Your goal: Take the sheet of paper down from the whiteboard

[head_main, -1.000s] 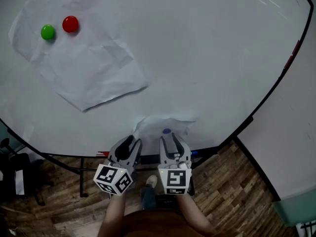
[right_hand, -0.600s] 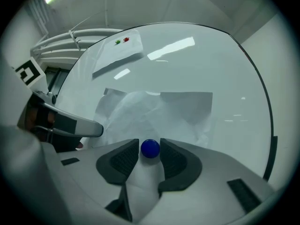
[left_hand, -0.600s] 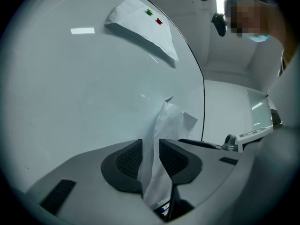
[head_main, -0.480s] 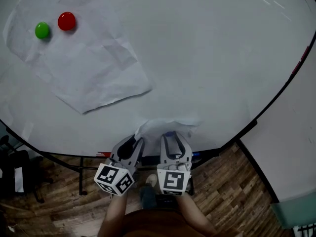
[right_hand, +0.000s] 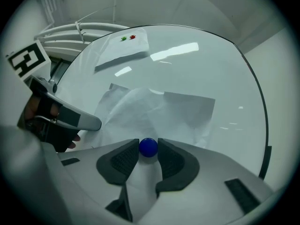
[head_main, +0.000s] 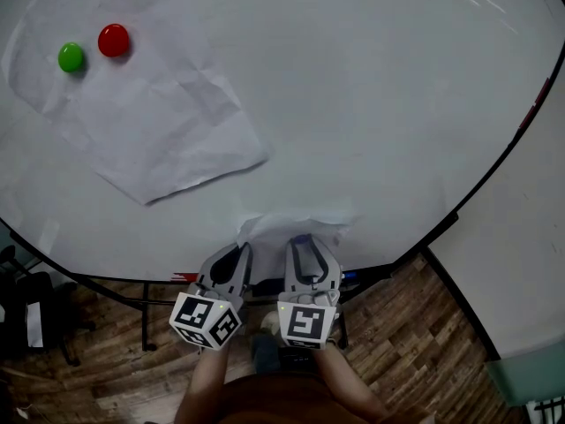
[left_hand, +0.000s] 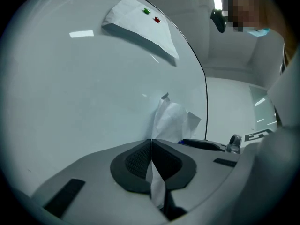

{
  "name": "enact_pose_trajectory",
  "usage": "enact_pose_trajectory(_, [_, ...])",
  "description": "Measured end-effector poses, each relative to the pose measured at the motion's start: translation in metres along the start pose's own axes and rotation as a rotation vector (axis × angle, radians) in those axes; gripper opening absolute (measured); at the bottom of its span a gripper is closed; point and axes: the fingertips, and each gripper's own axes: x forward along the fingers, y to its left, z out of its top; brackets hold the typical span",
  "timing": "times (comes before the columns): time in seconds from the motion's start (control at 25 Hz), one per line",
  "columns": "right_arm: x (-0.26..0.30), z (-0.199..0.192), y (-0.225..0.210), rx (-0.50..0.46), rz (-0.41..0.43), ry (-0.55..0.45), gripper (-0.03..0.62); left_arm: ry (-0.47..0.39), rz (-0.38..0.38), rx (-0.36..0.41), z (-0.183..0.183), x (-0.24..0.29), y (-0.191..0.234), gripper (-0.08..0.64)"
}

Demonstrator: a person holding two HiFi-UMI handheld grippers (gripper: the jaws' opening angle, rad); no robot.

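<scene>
The sheet of paper (head_main: 296,223) hung crumpled at the lower edge of the whiteboard (head_main: 380,104), pinned there by a blue magnet (right_hand: 148,146). The left tool (head_main: 237,256) was clamped tight on the sheet's edge, and the right tool (head_main: 307,247) gripped the magnet between its pads. A tug from the left while the magnet sat on the board could have torn the paper. The round magnet might also have slipped from the pads and snapped back or fallen.

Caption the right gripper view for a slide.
Right gripper grips the blue magnet on a crumpled paper sheet against the whiteboard.
</scene>
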Motion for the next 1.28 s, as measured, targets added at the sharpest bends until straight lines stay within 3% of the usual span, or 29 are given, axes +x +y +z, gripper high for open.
enact_pose_trajectory(1.28, [-0.015, -0.004, 0.000, 0.013, 0.025, 0.023, 0.135, -0.025, 0.001, -0.079, 0.012, -0.010, -0.002, 0.025])
